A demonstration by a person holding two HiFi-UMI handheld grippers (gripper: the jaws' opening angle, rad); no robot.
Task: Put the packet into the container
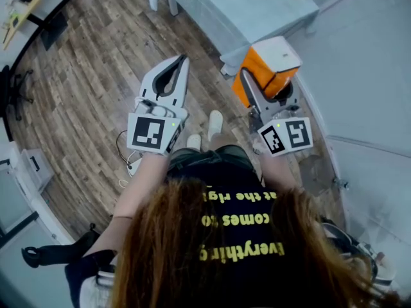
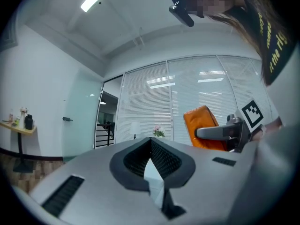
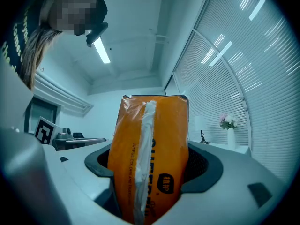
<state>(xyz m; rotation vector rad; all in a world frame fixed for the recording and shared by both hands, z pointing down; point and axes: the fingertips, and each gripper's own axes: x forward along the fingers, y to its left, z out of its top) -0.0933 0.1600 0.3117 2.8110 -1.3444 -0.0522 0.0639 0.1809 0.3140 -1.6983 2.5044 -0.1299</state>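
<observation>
Orange glossy plastic packet [image 1: 260,69] with a white top: where is it in the head view?

Upright between the jaws of the right gripper [image 1: 268,87], which is clenched on it from both sides. It is over the wood-plank floor [image 1: 83,76], near the corner of a pale desk [image 1: 257,5].

And the left gripper [image 1: 182,59]?

It is beside the right one and apart from it. Its jaw tips are pressed together with nothing in them.

Does the left gripper view agree?

Yes. The left gripper [image 2: 151,139] is closed tip to tip and grasps nothing. Off to the right, the packet [image 2: 201,123] shows orange in the right gripper [image 2: 206,132], in front of white window blinds [image 2: 187,93].

What about the right gripper view?

The packet [image 3: 150,158] fills the middle, standing on end with a white seam running up its face. The dark pads of the right gripper [image 3: 152,172] press on both its sides. A white vase of flowers [image 3: 229,125] stands far off at the right
</observation>
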